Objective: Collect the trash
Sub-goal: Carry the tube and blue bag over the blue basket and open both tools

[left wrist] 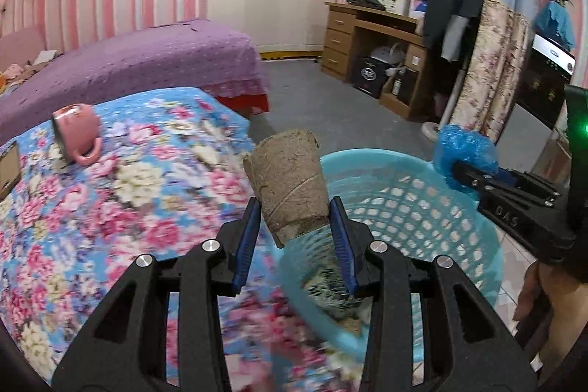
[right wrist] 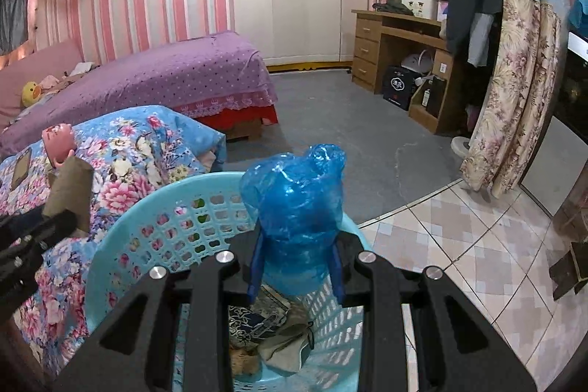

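I've got the brown cardboard tube (left wrist: 286,186) pinched between the blue pads of my left gripper (left wrist: 294,219), jaws closed in on its lower end, and it tilts up and to the left, right over the near-left rim of the light blue plastic basket (left wrist: 459,219). In my right gripper (right wrist: 297,267) sits the crumpled blue plastic bag (right wrist: 297,204), squeezed at its base with the jaws narrowed around it, and it's held above the basket's far rim. Looking down past my right fingers, the basket (right wrist: 121,241) already holds some stuff at the bottom: a patterned wrapper (right wrist: 253,315) and a greyish crumpled piece (right wrist: 286,348) beside it. From the right camera, the tube (right wrist: 71,193) shows off to the left, with my left gripper (right wrist: 40,237) below it. The basket sits just beside the blue floral bedspread (left wrist: 128,193), on the right of it. Further left on that bedspread a pink mug (left wrist: 77,131) lies tipped on its side, handle toward me. Beyond it, the purple dotted bed (left wrist: 147,57), and far right a wooden desk (left wrist: 371,39).
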`<control>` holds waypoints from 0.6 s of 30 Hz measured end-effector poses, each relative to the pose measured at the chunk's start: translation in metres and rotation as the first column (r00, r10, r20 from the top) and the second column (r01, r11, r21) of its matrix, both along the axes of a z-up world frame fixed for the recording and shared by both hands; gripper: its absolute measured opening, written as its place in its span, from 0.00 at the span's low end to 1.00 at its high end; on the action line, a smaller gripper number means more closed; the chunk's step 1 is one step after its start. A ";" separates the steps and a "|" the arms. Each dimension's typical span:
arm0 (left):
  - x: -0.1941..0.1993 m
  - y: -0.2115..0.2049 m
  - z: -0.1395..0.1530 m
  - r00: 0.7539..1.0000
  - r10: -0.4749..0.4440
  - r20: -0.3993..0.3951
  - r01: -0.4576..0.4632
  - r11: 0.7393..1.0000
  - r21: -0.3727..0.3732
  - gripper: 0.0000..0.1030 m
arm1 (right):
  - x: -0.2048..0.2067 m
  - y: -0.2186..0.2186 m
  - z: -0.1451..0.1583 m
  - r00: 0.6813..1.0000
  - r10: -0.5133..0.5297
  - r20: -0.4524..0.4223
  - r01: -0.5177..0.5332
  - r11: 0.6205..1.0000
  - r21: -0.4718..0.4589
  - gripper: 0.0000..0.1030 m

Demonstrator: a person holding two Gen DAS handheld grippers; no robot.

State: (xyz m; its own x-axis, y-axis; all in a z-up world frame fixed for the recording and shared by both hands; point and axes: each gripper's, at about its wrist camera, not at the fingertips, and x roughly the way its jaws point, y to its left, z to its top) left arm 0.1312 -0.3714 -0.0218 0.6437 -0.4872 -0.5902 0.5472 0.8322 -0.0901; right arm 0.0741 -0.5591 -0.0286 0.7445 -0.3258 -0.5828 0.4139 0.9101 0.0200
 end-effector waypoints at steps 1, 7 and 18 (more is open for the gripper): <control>0.000 -0.004 0.000 1.000 -0.006 -0.001 0.006 1.000 -0.002 0.37 | -0.002 -0.002 0.000 1.000 -0.012 0.006 0.012 1.000 0.005 0.28; 0.000 -0.023 0.002 0.999 -0.046 -0.010 0.047 0.999 0.018 0.59 | -0.008 -0.010 0.000 0.999 -0.035 0.020 0.034 0.999 0.019 0.28; 0.013 0.036 0.020 0.991 0.080 0.107 -0.087 0.994 0.064 0.94 | 0.003 0.001 -0.001 1.000 -0.019 0.009 0.019 1.000 0.012 0.29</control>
State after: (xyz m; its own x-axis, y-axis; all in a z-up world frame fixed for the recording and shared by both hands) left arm 0.1444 -0.3358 -0.0016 0.7403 -0.3900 -0.5476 0.4788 0.8777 0.0221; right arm 0.0776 -0.5577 -0.0301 0.7438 -0.3330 -0.5795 0.4307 0.9018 0.0346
